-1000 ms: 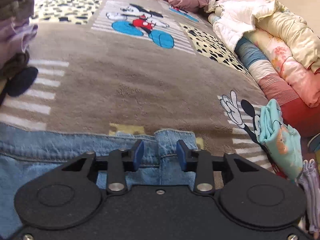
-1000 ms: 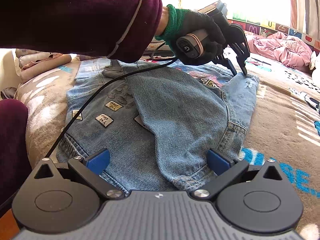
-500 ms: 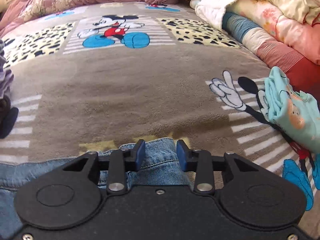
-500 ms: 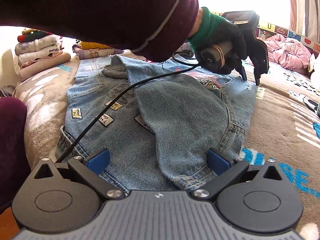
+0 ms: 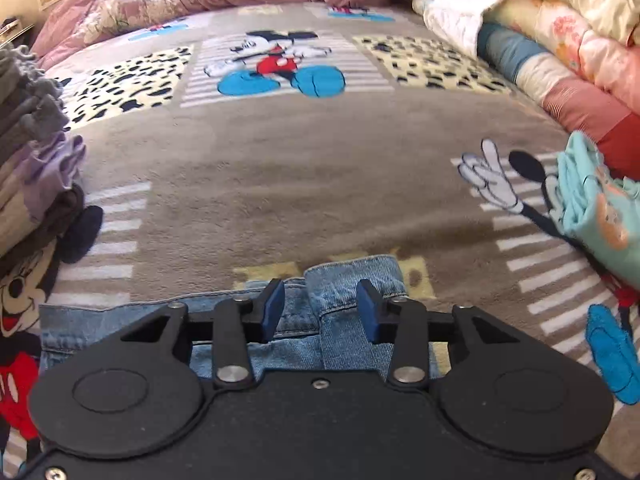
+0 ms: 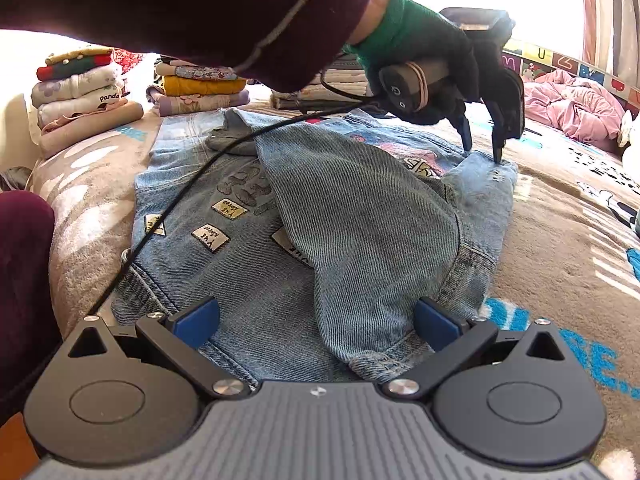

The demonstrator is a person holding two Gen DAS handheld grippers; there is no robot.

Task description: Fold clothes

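Your left tongs (image 6: 482, 142) are opening over the jacket (image 6: 320, 216) cuff, letting the sleeve lie folded, while your right tongs (image 6: 316, 322) hover spread at the hem.

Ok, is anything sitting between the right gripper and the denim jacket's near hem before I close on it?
Nothing visible. The right gripper is wide open just over the denim jacket, its hem and folded sleeve between the fingers. The only stray item is the black cable crossing the jacket's left side, clear of the jaws.
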